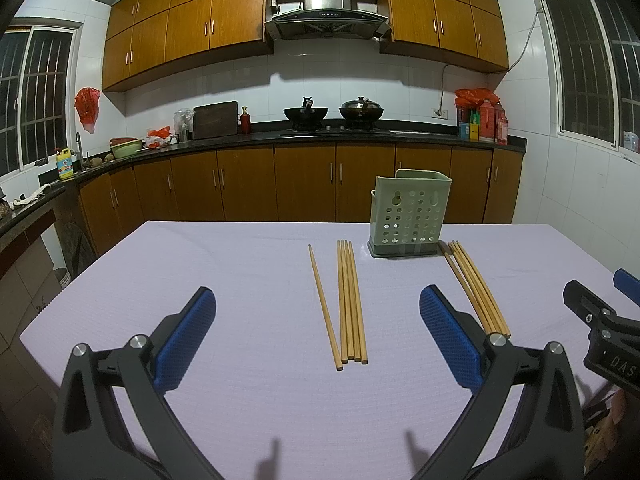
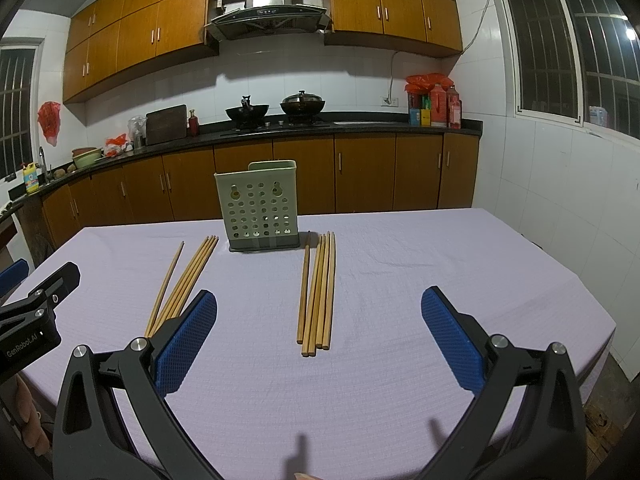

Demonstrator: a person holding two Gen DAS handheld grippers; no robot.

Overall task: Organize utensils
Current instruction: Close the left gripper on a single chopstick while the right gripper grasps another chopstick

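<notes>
The left gripper (image 1: 318,334) hangs spread wide above one bundle of chopsticks (image 1: 347,304). The right gripper (image 2: 319,334), equally spread, frames the other chopstick bundle (image 2: 317,294). Beyond both stands the perforated green utensil holder (image 2: 259,208).

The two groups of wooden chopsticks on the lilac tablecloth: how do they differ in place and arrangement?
The left group of wooden chopsticks lies left of the green perforated holder; the right group of wooden chopsticks lies on its right. The left group has one stick set clearly apart, while the right group lies closer together. Both rest flat on the lilac tablecloth, untouched.
</notes>
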